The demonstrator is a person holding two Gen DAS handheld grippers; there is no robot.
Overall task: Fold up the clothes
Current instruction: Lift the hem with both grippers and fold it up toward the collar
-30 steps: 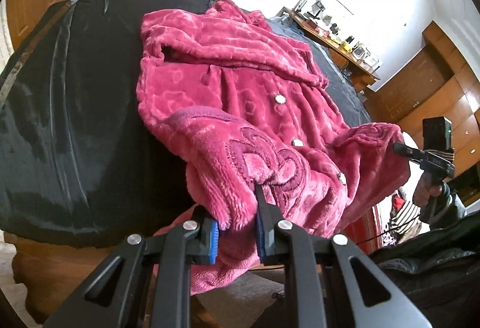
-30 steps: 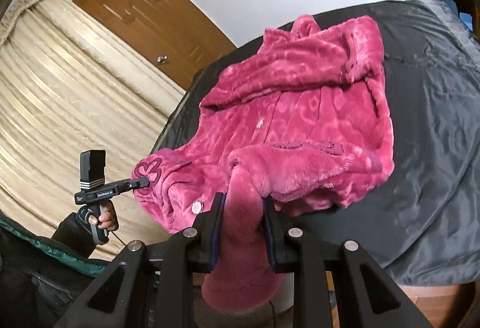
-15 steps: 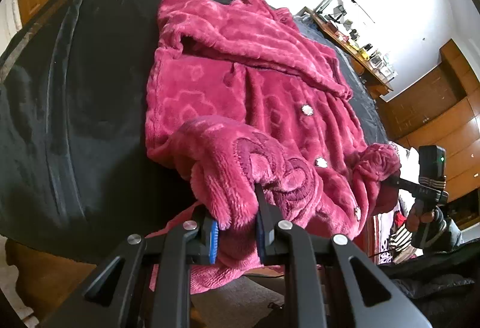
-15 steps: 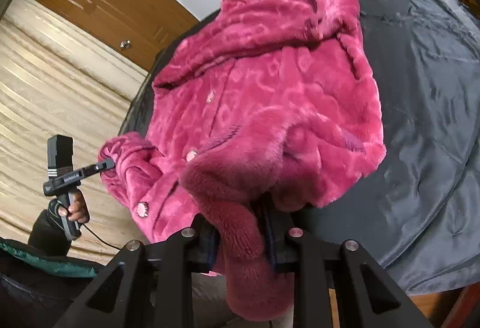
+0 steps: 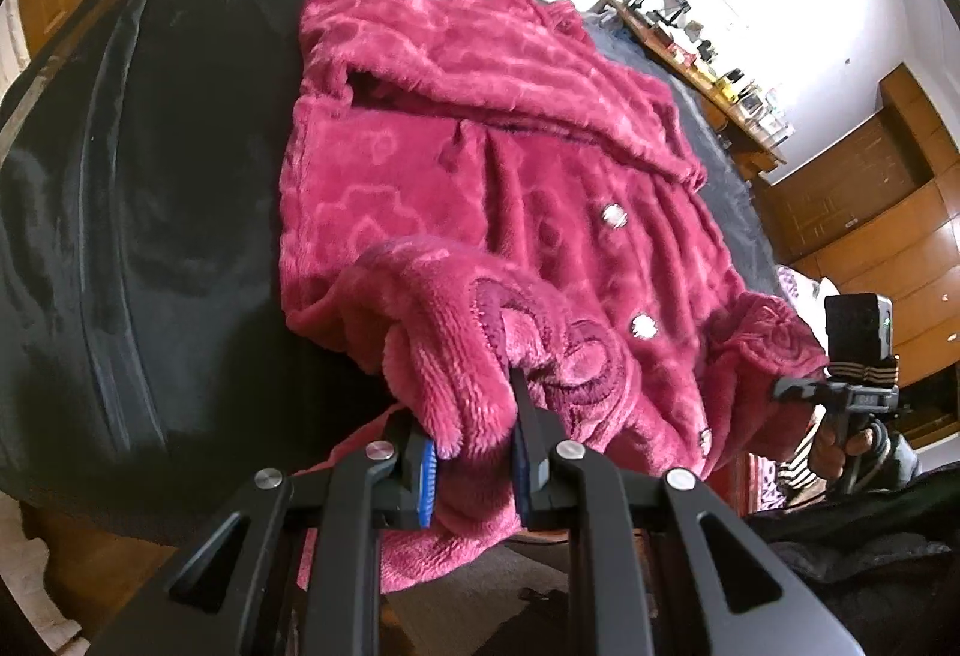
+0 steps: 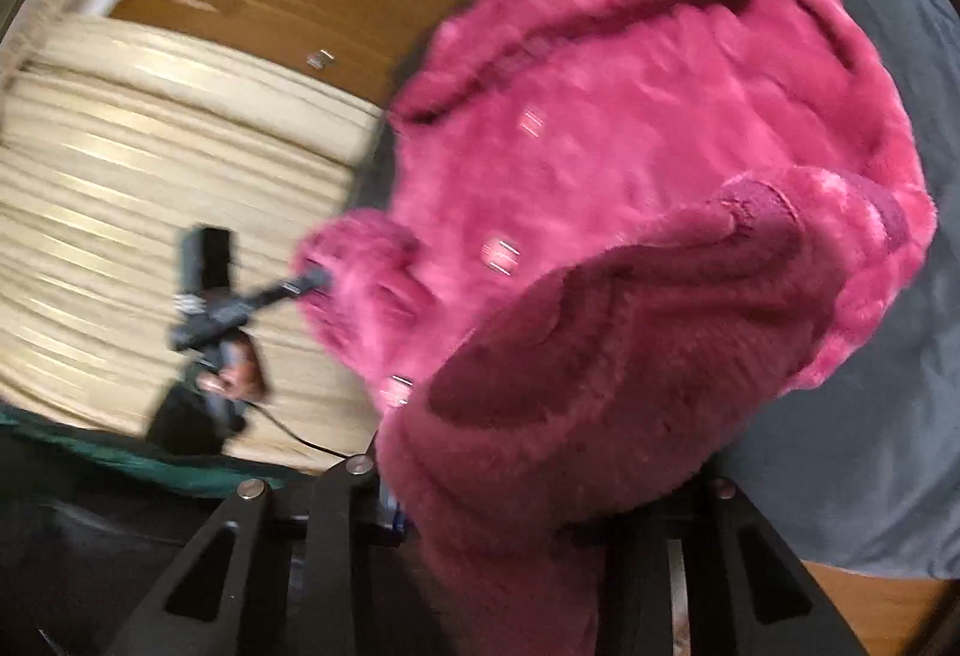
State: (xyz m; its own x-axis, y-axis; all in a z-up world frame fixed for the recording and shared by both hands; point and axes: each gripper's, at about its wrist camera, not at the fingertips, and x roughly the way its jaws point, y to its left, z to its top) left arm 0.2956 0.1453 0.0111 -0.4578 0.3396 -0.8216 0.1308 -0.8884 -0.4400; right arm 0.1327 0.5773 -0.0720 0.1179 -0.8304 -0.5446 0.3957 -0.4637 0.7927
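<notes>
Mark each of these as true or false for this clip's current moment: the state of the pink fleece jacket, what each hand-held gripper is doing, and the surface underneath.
1. The left hand-held gripper is shut on the hem of the pink fleece jacket. True.
2. The jacket lies on a white sheet. False: it lies on a dark grey cover.
3. The right hand-held gripper hangs free of the garment. False: jacket fabric bunches over its fingers, so it is gripping the cloth.
4. The jacket front shows shiny round buttons. True.
5. The jacket's collar end points toward the cameras. False: the collar lies at the far end, and the gripped hem is nearest.
</notes>
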